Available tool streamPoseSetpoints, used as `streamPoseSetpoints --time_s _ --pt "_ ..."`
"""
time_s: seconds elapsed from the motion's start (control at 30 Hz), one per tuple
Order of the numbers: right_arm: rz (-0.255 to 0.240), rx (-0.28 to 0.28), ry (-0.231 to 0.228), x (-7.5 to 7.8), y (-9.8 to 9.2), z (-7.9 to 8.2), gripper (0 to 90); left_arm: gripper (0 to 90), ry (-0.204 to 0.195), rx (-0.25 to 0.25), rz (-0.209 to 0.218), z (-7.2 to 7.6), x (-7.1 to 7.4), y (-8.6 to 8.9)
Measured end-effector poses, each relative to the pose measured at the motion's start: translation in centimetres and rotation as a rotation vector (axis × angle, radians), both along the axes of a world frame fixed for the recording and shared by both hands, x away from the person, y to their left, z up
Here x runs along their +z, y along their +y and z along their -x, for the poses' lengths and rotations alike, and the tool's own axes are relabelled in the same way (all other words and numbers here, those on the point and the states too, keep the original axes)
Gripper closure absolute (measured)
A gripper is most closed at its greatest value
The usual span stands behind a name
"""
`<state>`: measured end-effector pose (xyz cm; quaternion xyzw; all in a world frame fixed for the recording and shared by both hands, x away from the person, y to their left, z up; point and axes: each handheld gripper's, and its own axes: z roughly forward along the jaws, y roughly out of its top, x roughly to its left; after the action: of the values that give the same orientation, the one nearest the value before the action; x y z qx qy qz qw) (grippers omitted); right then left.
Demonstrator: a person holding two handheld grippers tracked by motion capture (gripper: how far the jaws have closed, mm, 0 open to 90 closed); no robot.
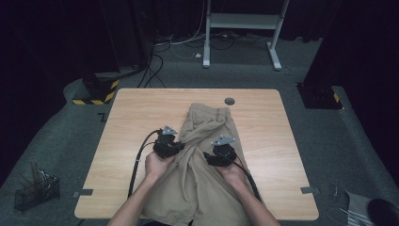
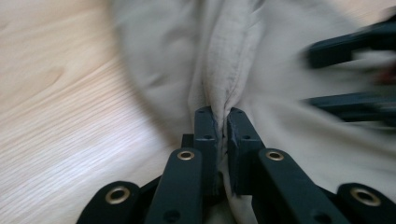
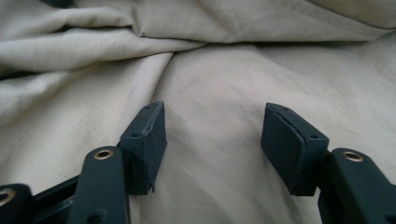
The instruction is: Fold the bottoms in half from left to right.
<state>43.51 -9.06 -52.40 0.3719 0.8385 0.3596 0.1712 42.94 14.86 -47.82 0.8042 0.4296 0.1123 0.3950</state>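
Resting on a wooden table [image 1: 131, 122], beige trousers [image 1: 202, 141], grey carpet [image 1: 329, 141] around.

A wooden table [image 1: 263, 141] stands on grey carpet [image 1: 329, 141]; beyond, a white frame [image 1: 242, 21], perhaps a desk, against darkness.

One pair of beige trousers [image 1: 202, 155]; two hand-held grippers, left hand-held gripper [image 1: 176, 143], right hand-held gripper [image 1: 217, 157]; one table [image 1: 131, 122].

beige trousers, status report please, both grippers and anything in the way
Left gripper shut on a raised fold of the beige trousers. Right gripper open, fingers over flat cloth, gripping nothing. Wooden table around the cloth unobstructed.
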Motion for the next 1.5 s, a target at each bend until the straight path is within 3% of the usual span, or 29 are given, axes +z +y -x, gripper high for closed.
streamPoseSetpoints --time_s 0.03,0.13,0.23,0.33,0.37,0.5,0.53,0.57,0.67,0.8,0.9,0.97,1.0,1.07,1.27,1.33,1.43,1.5 --pt "0.001 0.000 0.000 0.0 0.0 0.0 40.2 84.4 -0.004 -0.039 0.032 0.6 0.8 -0.7" --pt "0.004 -0.004 0.006 0.1 0.0 0.0 40.3 84.3 0.004 -0.071 0.050 0.8 0.9 -1.6" --pt "-0.013 -0.005 0.042 0.5 -0.4 0.4 39.6 83.6 0.033 -0.096 0.017 0.8 -0.2 -2.9" --pt "-0.024 0.004 0.028 1.3 -1.4 1.7 39.5 83.5 0.075 -0.079 0.020 0.5 -2.0 -3.4" --pt "0.006 0.010 0.035 1.5 -2.1 2.8 39.4 83.5 0.082 -0.070 0.015 0.4 -2.5 -3.4" --pt "0.078 0.009 0.025 1.1 -3.3 4.0 39.2 83.9 0.074 -0.053 -0.029 0.1 -3.4 -3.6" --pt "0.065 -0.002 0.041 0.8 -4.0 4.4 39.0 84.5 0.069 -0.052 -0.036 0.0 -3.4 -3.6" --pt "0.053 -0.004 0.048 0.7 -4.2 4.4 39.0 84.8 0.050 -0.054 -0.067 -0.2 -3.4 -3.7" --pt "0.049 0.003 0.046 0.7 -4.1 4.1 39.2 85.3 0.026 -0.053 -0.104 -0.5 -3.3 -3.8" --pt "0.028 0.014 0.031 0.4 -2.8 2.2 39.4 85.7 0.024 -0.004 -0.125 -2.1 -3.2 -2.4" --pt "0.021 0.014 0.018 0.3 -2.0 1.3 39.5 85.8 0.045 0.031 -0.113 -3.0 -3.1 -1.5" --pt "0.012 0.009 0.014 0.2 -1.2 0.7 39.5 85.9 0.090 0.056 -0.065 -3.8 -3.1 -0.5" --pt "0.011 0.002 0.009 0.1 -0.5 0.2 39.4 85.9 0.125 0.069 -0.014 -4.1 -3.0 0.4" --pt "0.012 0.004 0.009 0.1 -0.3 0.1 39.4 85.9 0.126 0.069 0.001 -4.1 -2.8 0.5" --pt "0.023 0.013 0.029 0.4 -0.2 -0.2 39.2 85.7 0.058 -0.027 0.073 -2.3 1.0 -1.4" --pt "0.021 0.009 0.053 0.7 -0.4 0.0 38.0 85.3 0.035 -0.062 0.073 -2.0 2.1 -2.5" --pt "-0.002 0.011 0.016 1.7 -1.5 1.5 41.2 85.1 0.017 -0.085 0.035 -1.9 2.5 -3.6" --pt "-0.002 0.006 0.004 2.2 -2.6 2.7 41.5 85.1 0.029 -0.094 0.029 -1.9 2.2 -4.1"
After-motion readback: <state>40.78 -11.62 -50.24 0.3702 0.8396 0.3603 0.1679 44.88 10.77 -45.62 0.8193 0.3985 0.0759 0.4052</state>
